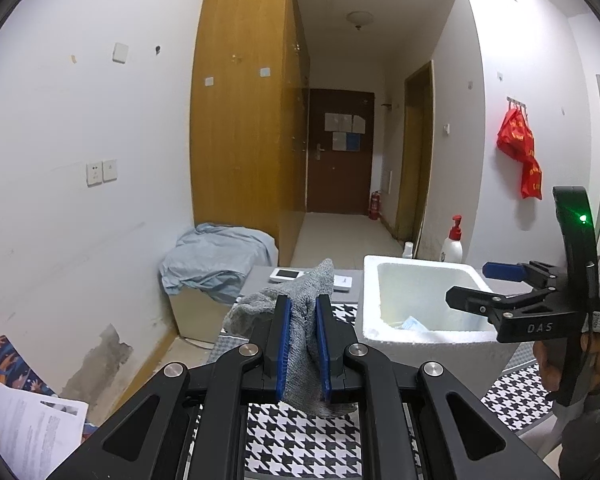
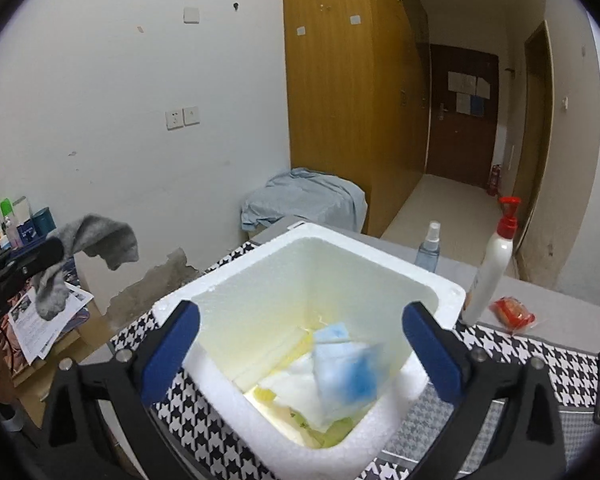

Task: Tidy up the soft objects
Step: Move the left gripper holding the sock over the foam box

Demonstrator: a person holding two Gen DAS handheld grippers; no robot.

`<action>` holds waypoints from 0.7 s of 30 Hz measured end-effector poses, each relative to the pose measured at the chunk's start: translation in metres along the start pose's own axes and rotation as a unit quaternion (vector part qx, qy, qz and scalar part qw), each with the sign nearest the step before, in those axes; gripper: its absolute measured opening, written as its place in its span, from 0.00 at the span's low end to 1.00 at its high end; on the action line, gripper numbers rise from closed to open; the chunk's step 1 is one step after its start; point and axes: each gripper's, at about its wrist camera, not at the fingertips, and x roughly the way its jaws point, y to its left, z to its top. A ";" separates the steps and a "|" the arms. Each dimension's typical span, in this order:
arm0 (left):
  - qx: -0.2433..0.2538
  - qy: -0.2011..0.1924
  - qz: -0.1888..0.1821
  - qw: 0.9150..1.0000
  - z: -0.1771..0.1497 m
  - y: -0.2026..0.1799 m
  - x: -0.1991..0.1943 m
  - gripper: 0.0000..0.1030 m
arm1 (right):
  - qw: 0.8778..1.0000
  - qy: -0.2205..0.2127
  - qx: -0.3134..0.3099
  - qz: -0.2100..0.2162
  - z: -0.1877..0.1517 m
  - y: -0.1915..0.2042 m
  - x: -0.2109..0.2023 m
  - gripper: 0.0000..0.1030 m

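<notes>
My left gripper (image 1: 302, 344) is shut on a grey sock (image 1: 296, 308) and holds it in the air, left of a white foam box (image 1: 384, 332). The sock (image 2: 96, 240) also shows at the left in the right wrist view, hanging from the left gripper. My right gripper (image 2: 300, 352) is open and empty, hovering over the foam box (image 2: 236, 276). Inside the box lie a blue and white cloth (image 2: 348, 364) and pale soft items. The right gripper (image 1: 480, 284) also shows in the left wrist view, above the box's right side.
The box stands on a houndstooth cloth (image 2: 540, 356) on a grey table. A white pump bottle (image 2: 494, 264), a small spray bottle (image 2: 428, 248) and a red packet (image 2: 512, 312) stand behind it. A blue sheet (image 1: 216, 256) covers a low cabinet. Papers (image 1: 32, 428) lie at the left.
</notes>
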 end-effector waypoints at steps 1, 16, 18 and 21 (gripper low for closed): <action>0.001 0.000 -0.001 1.000 -0.001 0.000 0.000 0.13 | 1.000 -0.001 0.004 0.002 0.000 -0.002 -0.001 0.99; 0.015 -0.002 -0.020 1.000 0.012 -0.023 0.015 0.13 | 1.000 -0.019 0.019 -0.016 -0.004 -0.024 -0.028 0.99; 0.017 -0.002 -0.025 1.000 0.014 -0.027 0.017 0.13 | 0.999 -0.019 0.023 -0.018 -0.007 -0.028 -0.032 0.99; 0.022 -0.006 -0.034 0.999 0.018 -0.033 0.020 0.13 | 0.999 -0.018 0.027 -0.021 -0.010 -0.033 -0.036 0.99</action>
